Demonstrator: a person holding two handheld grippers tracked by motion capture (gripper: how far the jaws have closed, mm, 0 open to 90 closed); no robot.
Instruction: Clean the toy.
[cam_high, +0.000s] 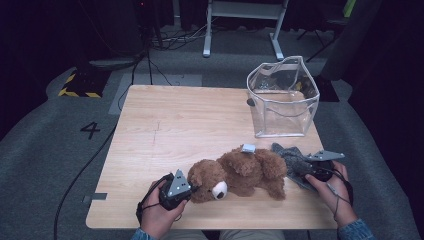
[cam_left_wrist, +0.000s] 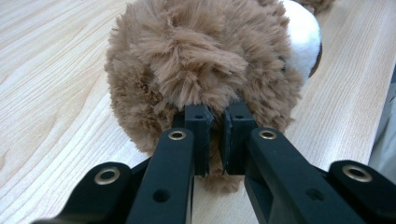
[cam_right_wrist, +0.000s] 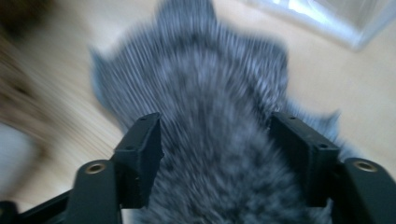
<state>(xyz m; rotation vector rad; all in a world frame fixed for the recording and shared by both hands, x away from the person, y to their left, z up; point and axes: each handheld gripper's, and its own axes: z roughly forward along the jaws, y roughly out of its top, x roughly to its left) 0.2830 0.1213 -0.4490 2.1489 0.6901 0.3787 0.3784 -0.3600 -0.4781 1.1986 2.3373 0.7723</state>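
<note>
Brown teddy bear (cam_high: 240, 175) lying on its side at the near edge of the wooden table (cam_high: 175, 130), head toward your left. Your left gripper (cam_left_wrist: 215, 135) pinches a tuft of fur at the bear's head, jaws nearly closed on it. Your right gripper (cam_right_wrist: 224, 154) stands with jaws spread wide on either side of a grey furry cloth (cam_right_wrist: 215, 130), just beside the bear's legs; this view is blurred. A clear plastic bag (cam_high: 282, 100) stands upright farther back, to the right.
</note>
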